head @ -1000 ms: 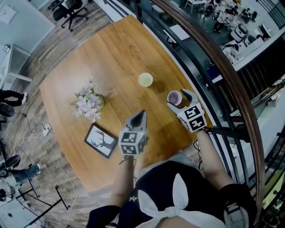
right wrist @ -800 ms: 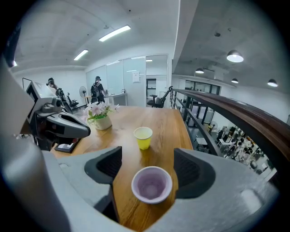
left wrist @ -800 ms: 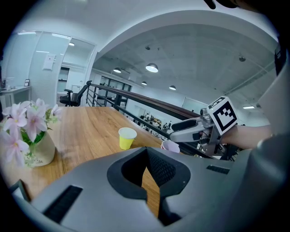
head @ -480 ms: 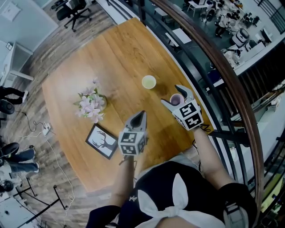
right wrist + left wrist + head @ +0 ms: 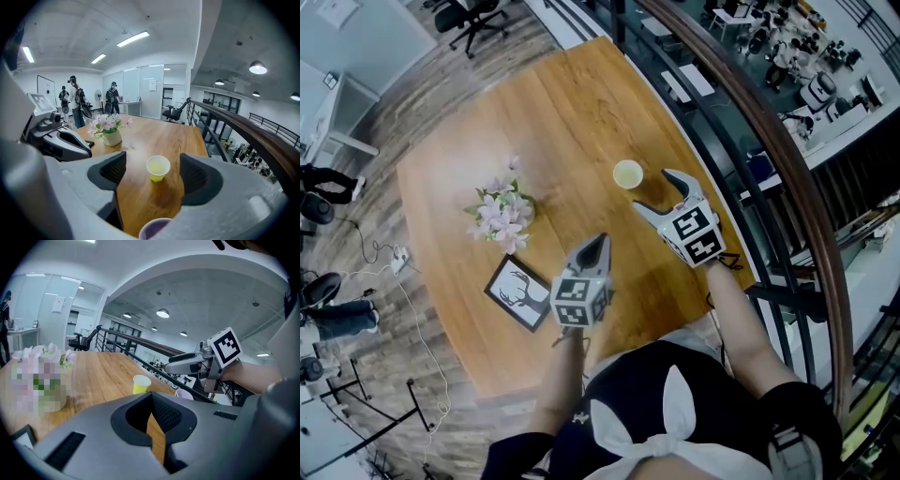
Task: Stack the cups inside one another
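Note:
A yellow cup (image 5: 627, 173) stands upright on the wooden table (image 5: 562, 122), near its right edge. My right gripper (image 5: 656, 192) hovers just short of it, open. In the right gripper view the yellow cup (image 5: 158, 168) shows ahead between the wide-apart jaws, and a purple cup's rim (image 5: 154, 228) sits low between them, near their base. The head view hides the purple cup under that gripper. The left gripper view shows the purple cup (image 5: 183, 393) below the right gripper (image 5: 180, 364). My left gripper (image 5: 596, 244) is shut and empty, over the table's near part.
A vase of pink flowers (image 5: 502, 214) stands left of centre, with a framed deer picture (image 5: 517, 293) lying in front of it. A dark railing (image 5: 769, 159) runs along the table's right edge. Some people (image 5: 70, 101) stand far off behind the table.
My right gripper has moved forward and left over the purple cup, closer to the yellow cup; the purple cup is now hidden under it in the head view. The left gripper has stayed put.

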{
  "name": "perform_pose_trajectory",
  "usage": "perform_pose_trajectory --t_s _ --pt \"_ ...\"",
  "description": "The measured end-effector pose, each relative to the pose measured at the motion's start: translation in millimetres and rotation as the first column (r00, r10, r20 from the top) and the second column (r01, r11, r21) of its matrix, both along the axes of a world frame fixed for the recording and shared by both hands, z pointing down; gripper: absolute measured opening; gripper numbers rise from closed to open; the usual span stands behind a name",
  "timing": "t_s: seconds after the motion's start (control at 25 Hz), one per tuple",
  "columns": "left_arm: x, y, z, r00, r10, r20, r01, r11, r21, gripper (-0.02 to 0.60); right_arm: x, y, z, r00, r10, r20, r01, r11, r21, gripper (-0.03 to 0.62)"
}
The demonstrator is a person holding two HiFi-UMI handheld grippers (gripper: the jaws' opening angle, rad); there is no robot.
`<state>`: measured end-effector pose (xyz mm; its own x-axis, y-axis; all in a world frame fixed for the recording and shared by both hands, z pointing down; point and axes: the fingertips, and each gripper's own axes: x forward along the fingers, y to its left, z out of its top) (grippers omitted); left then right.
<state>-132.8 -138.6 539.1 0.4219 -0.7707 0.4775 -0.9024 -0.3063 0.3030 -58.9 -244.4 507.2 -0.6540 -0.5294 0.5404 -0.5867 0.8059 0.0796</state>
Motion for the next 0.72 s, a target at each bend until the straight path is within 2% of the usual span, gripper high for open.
perform_pose_trajectory --t_s 0.36,0.72 --pt "-9 -4 0 1.0 -0.022 -0.01 0.022 1.0 -0.006 0.009 -25 -15 -1 0.998 -0.059 -0.009 0.059 0.998 0.018 0.356" --pt "-14 -15 8 0.999 -0.04 -0.036 0.038 0.999 -0.037 0.009 -39 -25 19 0.994 -0.092 -0.05 0.09 0.995 -0.034 0.356"
